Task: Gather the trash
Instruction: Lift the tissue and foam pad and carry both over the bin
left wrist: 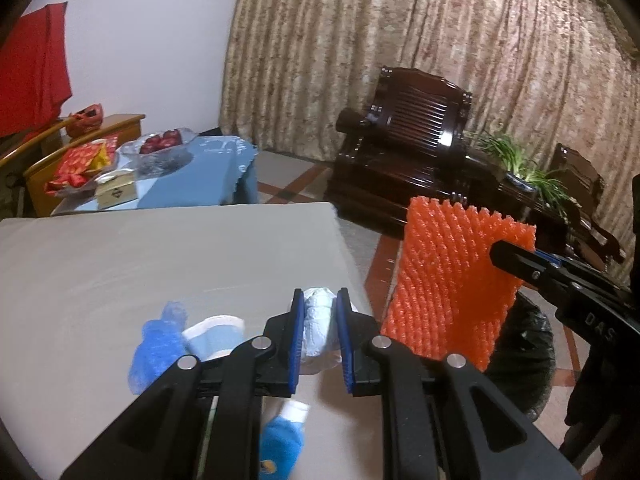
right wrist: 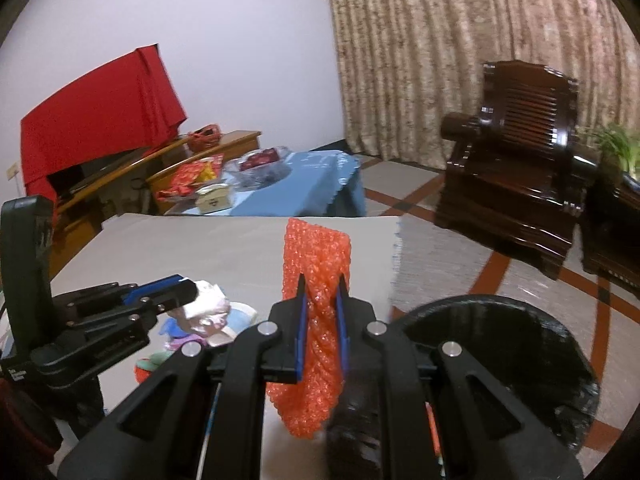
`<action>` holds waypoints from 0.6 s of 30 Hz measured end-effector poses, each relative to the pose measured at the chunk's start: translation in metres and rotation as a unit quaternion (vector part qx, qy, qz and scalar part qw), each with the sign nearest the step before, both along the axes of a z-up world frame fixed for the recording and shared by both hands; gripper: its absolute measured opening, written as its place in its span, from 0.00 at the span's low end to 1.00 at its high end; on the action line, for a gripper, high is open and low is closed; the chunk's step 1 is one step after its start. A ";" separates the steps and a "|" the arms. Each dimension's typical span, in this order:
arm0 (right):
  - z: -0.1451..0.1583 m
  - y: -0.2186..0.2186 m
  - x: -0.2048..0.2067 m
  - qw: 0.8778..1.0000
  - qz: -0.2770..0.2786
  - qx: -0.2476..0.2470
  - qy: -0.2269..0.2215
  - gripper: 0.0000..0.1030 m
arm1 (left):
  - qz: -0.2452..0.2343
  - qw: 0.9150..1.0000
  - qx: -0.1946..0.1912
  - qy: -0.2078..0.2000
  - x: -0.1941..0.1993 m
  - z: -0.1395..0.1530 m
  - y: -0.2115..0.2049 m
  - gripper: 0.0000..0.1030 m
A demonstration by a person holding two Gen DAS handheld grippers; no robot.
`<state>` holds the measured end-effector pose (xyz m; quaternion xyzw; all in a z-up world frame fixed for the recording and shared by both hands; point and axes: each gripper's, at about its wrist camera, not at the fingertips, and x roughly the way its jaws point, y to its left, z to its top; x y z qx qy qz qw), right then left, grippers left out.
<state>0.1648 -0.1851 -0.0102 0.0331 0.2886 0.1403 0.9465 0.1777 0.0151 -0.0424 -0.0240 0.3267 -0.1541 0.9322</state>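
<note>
An orange foam net (left wrist: 456, 280) with a diamond mesh; a white crumpled tissue (left wrist: 318, 320); a black-lined bin (right wrist: 500, 352); a plain grey table (left wrist: 160, 260). Beige patterned curtains (left wrist: 400, 52); a red cloth (right wrist: 100, 112); a blue tablecloth (right wrist: 320, 188).

Stood against patterned beige curtains (left wrist: 360, 60): a dark carved wooden armchair (left wrist: 404, 160), with a green potted plant (left wrist: 520, 160) just beside it. Lay draped over something at the white wall: a red cloth (right wrist: 100, 120). Spread over a low table: a blue cloth (right wrist: 320, 184), bearing a glass dish of red fruit (right wrist: 260, 162) and a small pale box (right wrist: 214, 198).
</note>
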 end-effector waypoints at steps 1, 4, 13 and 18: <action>-0.001 -0.006 -0.002 1.000 -0.006 -0.002 0.000 0.11 | -0.003 1.000 -0.001 0.000 0.000 0.000 -0.004 0.16; -0.003 -0.024 -0.005 1.000 -0.026 -0.009 0.001 0.11 | -0.017 1.000 -0.002 0.000 -0.001 0.000 -0.021 0.16; -0.012 -0.072 -0.021 0.997 -0.075 -0.022 0.011 0.11 | -0.060 0.998 -0.008 0.005 0.002 -0.005 -0.069 0.16; -0.017 -0.098 -0.031 0.994 -0.104 -0.028 0.015 0.11 | -0.085 0.996 -0.012 0.009 0.003 -0.009 -0.095 0.16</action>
